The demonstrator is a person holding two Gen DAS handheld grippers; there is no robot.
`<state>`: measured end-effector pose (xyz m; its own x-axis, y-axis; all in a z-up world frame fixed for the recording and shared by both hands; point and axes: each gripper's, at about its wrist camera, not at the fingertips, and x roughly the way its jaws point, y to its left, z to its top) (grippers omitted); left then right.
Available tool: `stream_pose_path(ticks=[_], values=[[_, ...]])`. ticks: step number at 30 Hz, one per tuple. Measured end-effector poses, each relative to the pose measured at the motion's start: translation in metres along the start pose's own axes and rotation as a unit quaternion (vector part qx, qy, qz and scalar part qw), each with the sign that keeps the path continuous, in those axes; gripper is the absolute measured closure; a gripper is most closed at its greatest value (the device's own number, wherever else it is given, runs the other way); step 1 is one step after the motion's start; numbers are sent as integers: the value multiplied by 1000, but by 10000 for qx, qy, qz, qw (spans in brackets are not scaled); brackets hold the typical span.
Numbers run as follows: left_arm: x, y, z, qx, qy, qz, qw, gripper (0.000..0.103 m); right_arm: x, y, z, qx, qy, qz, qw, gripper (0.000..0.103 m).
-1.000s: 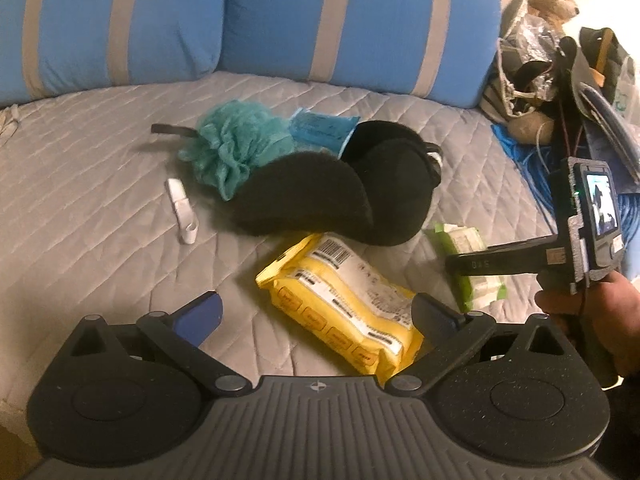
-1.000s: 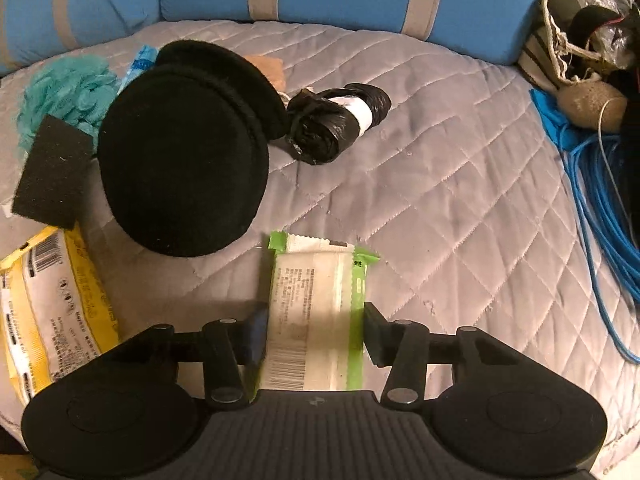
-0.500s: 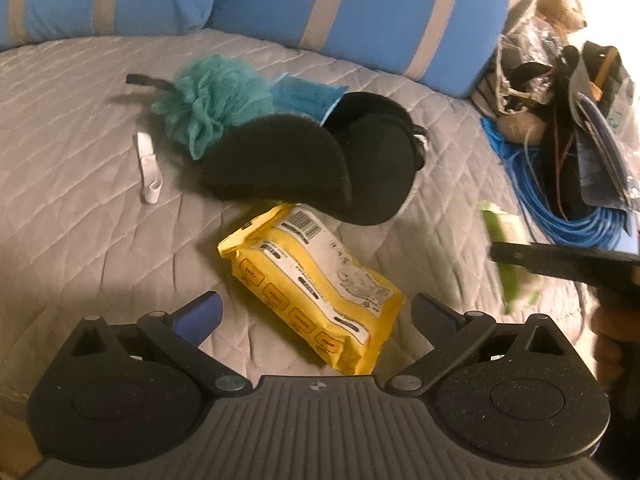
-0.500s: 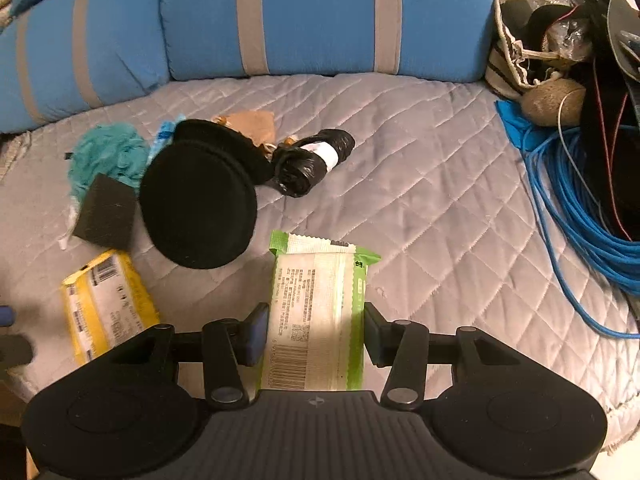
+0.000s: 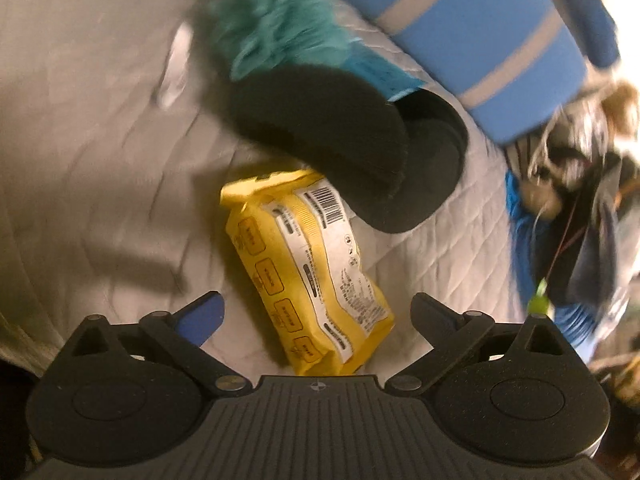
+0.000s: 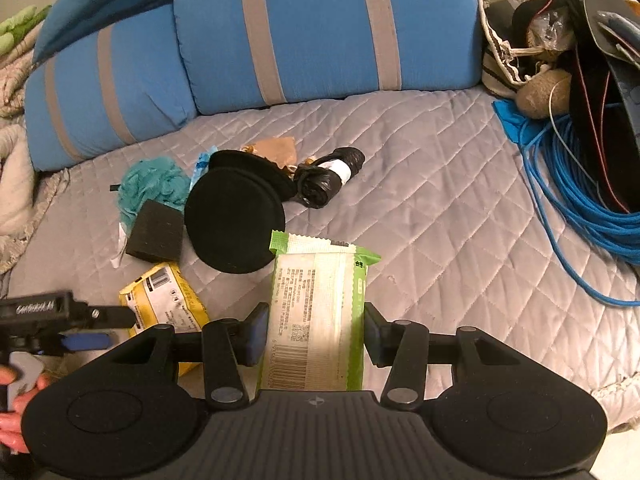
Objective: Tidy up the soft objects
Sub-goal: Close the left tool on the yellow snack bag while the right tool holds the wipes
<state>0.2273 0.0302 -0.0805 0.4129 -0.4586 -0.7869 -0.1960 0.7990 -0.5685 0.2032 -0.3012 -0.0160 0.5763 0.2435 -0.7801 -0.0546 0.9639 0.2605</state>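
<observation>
Now | left claw (image 5: 316,312): jaws apart, just closing a little, straddling near end of yellow wipes pack (image 5: 308,268) on bed quilt (image 5: 100,160); long axis runs away, leaning left | right claw (image 6: 312,332): clamped on green wipes pack (image 6: 318,312), held above the quilt

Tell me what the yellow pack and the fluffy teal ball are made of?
The yellow rectangular wipes pack looks like thin, slightly glossy plastic film: it crinkles and carries printed labels and a barcode. The fluffy teal ball looks like gathered nylon mesh, a bath pouf, judging by its ruffled folds, though the left wrist view blurs it.
</observation>
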Motion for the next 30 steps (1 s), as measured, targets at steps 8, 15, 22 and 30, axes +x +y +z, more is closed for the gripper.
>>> stream_pose_path(ticks=[8,15,22,30], values=[[29,34,7,-1270,57,-668,9896,30,-1,1,0,71,-16,154,9999,52],[34,50,2,-1660,-277,-1166,9788,31,-2,4,0,69,-67,262,9996,52],[29,46,-1,-1542,-368,-943,9828,53,-7,3,-2,159,-92,271,9995,52],[27,55,-5,-1526,-444,-924,9829,39,-7,3,-2,161,-75,290,9994,52]])
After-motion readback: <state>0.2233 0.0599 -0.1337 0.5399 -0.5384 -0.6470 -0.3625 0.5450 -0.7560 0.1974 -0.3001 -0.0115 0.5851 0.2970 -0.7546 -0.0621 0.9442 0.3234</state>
